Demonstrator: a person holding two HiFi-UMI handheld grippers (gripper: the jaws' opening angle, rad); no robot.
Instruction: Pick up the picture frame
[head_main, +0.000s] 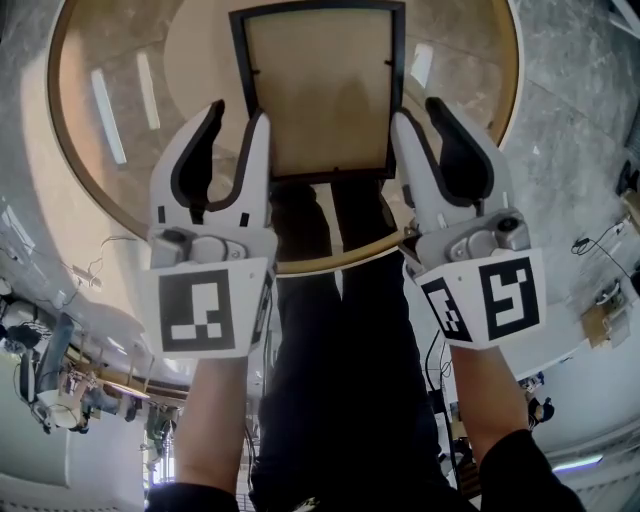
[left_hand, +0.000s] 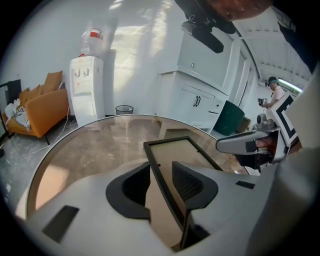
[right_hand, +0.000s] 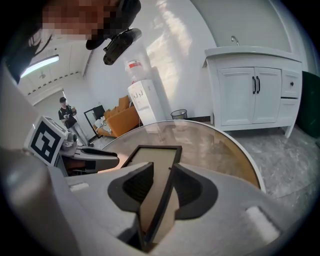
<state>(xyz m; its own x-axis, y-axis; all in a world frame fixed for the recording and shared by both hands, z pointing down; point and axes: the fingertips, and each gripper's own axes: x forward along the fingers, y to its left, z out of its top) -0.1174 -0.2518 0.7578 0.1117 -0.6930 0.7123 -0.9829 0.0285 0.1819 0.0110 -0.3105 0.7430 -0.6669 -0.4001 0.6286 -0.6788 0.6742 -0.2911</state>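
The picture frame (head_main: 320, 90), black-edged with a tan backing, lies back side up on the round glass table (head_main: 100, 200). My left gripper (head_main: 238, 112) hovers over its near left corner and my right gripper (head_main: 418, 108) over its near right corner. In the left gripper view the frame's left bar (left_hand: 162, 185) runs through the gap between my jaws (left_hand: 160, 167), with space beside one pad. The right gripper view shows the right bar (right_hand: 167, 185) in the gap of that gripper (right_hand: 162, 167). Both pairs of jaws stand apart, and no pad visibly presses on the frame.
The person's dark trouser legs (head_main: 330, 300) show below the table's near rim. Around the room stand a water dispenser (left_hand: 86, 90), an orange sofa (left_hand: 40, 105), a small bin (left_hand: 124, 110) and white cabinets (right_hand: 250, 95). Another person (left_hand: 274, 92) stands far off.
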